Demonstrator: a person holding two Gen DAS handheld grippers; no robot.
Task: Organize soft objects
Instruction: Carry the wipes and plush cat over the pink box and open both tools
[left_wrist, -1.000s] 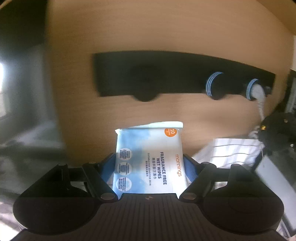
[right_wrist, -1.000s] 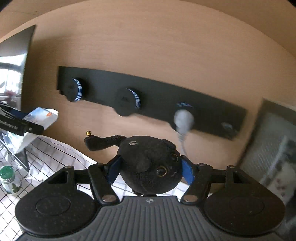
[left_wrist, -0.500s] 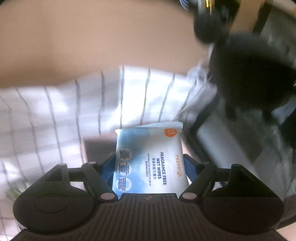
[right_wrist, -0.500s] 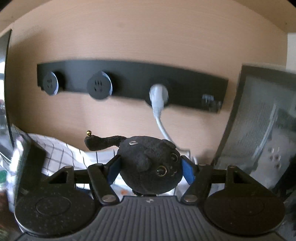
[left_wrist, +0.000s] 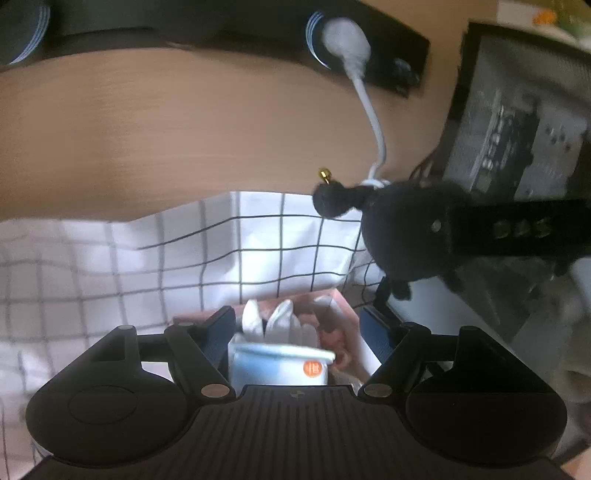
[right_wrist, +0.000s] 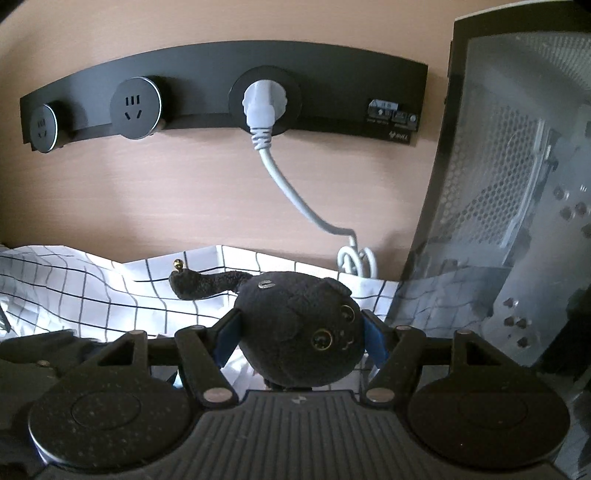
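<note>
both grippers lowered toward the checked bag

since a second ago the wet wipes pack (left_wrist: 277, 363) has slipped lower in the left gripper (left_wrist: 297, 328), whose pads stand clear of it. right gripper (right_wrist: 299, 336) squeezes the fuzzy round black plush cat (right_wrist: 299, 328). behind the cat: crinkled white checked fabric bag (right_wrist: 92, 291), then woodgrain wall (right_wrist: 147, 192), matte black socket strip (right_wrist: 332, 92), white plug (right_wrist: 262, 107).

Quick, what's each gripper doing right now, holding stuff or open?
Left gripper: open, wet wipes pack loose between its fingers.
Right gripper: shut on the black plush cat.
</note>
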